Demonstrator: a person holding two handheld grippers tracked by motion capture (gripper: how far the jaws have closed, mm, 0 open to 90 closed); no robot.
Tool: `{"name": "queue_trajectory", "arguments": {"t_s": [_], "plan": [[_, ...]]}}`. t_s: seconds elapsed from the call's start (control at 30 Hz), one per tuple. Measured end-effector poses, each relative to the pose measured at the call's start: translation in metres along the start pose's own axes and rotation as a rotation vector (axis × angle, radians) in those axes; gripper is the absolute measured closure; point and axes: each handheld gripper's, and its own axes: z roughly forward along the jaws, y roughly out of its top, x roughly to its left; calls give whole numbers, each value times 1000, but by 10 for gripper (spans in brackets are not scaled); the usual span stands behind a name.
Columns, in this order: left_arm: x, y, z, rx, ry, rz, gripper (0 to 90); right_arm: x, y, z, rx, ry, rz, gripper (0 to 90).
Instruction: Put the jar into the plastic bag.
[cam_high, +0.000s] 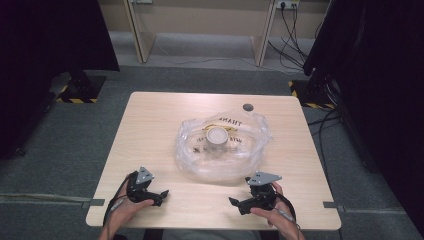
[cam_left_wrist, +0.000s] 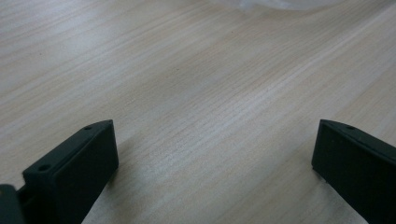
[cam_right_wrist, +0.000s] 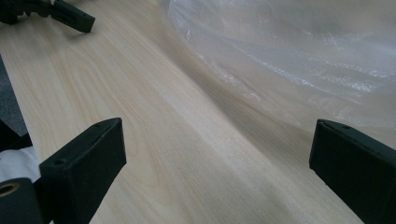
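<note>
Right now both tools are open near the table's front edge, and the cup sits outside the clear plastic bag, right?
Not quite. The high view shows the cup standing inside the clear plastic bag, not outside it. The rest holds: the left tool and right tool are open near the table's front edge.

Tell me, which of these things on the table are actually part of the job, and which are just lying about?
Part of the job:
- clear plastic bag, middle of the table
- round can standing inside it
- left gripper and right gripper, both open, on the near edge, apart from the bag

Just lying about:
- small dark round disc near the table's far edge
- cables on the floor behind
</note>
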Motion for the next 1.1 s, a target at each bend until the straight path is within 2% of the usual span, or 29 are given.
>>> {"name": "queue_trajectory", "arguments": {"t_s": [0.73,1.1], "plan": [[0,0,0,0,0,0,0,-3,-22,-7,7,-12,44,41],[0,0,0,0,0,0,0,-4,-24,-9,5,-12,52,41]]}}
